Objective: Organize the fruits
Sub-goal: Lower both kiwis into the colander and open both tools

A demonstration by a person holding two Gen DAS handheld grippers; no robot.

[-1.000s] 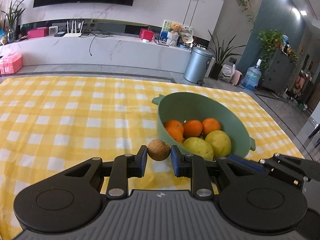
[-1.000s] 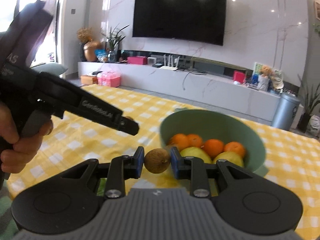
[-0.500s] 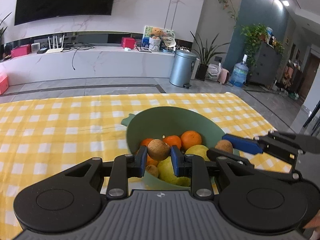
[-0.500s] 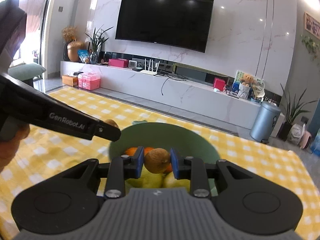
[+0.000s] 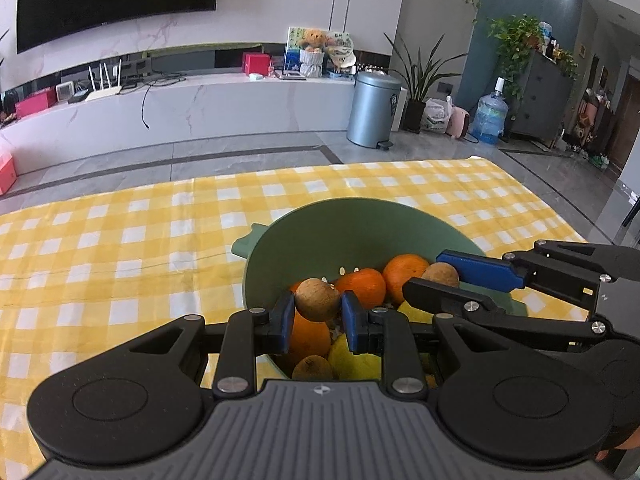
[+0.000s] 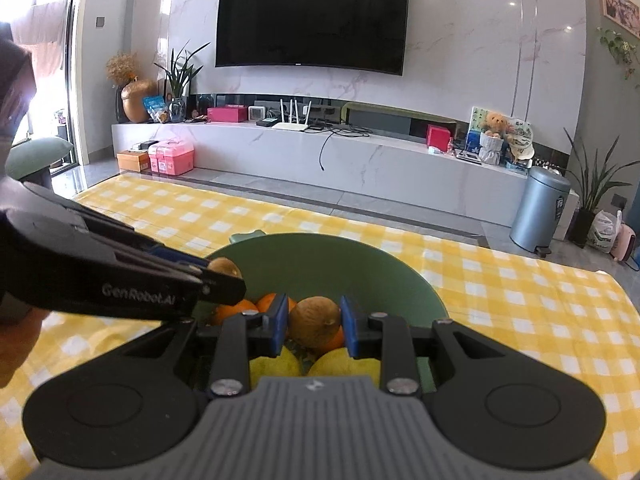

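Both fingers (each clamping a brown fruit (image 5: pixel 318 299)) now hover over the bowl (image 5: pixel 320 232).

A round brown rough-skinned fruit (image 5: pixel 318 299) is pinched between blue pads above a green plastic bowl with small handles (image 5: pixel 320 236). A second brown fruit of the same kind (image 6: pixel 315 321) is pinched above it too. Inside lie orange tangerines (image 5: pixel 362 286), yellow lemons (image 6: pixel 345 364) and one more brown fruit (image 5: pixel 312 368).
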